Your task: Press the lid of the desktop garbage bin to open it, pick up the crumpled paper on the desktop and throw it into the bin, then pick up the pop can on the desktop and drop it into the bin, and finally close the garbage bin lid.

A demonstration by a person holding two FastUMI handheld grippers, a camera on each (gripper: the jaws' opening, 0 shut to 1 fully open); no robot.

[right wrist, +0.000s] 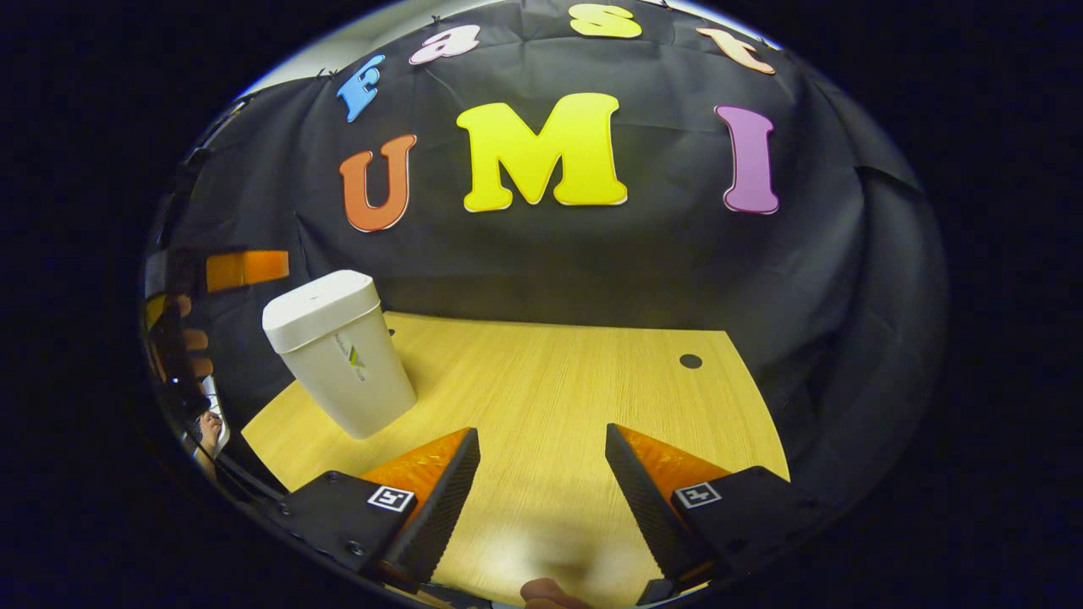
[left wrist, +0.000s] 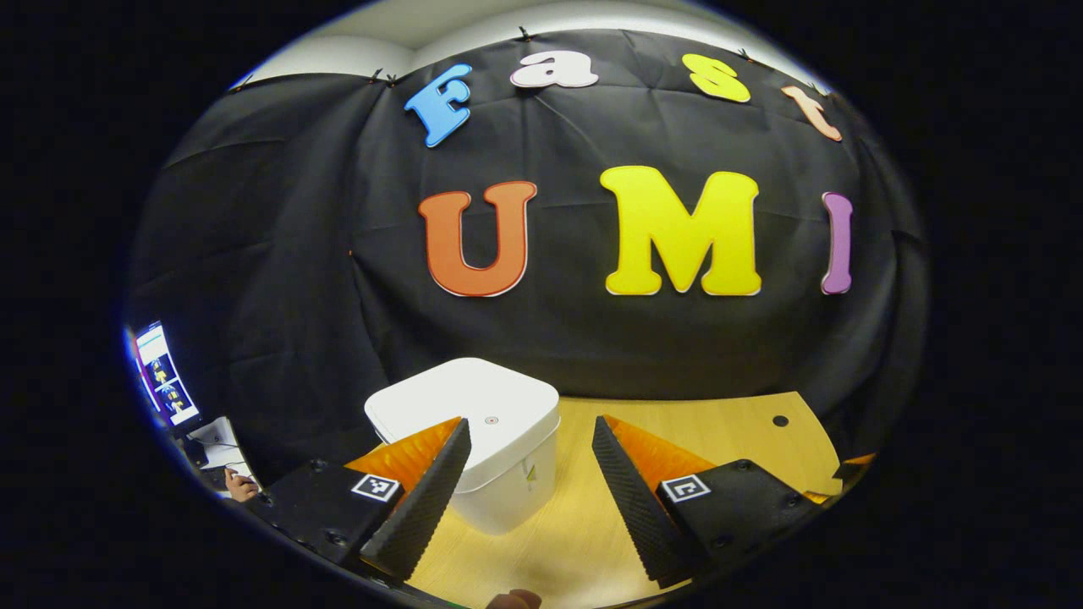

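My left gripper [left wrist: 529, 461] is spread wide with nothing between its fingers; the bin [left wrist: 478, 431], lid down, sits just beyond at eleven o'clock. My right gripper [right wrist: 541, 474], also spread and holding nothing, sees the bin [right wrist: 338, 359] farther off at ten o'clock. I judge left should press.

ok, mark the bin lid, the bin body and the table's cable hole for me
bin lid [left wrist: 474, 397]: left gripper view, on its flat top.
bin body [right wrist: 351, 381]: right gripper view, on its front wall.
cable hole [right wrist: 690, 361]: right gripper view, on the dark hole in the tabletop.
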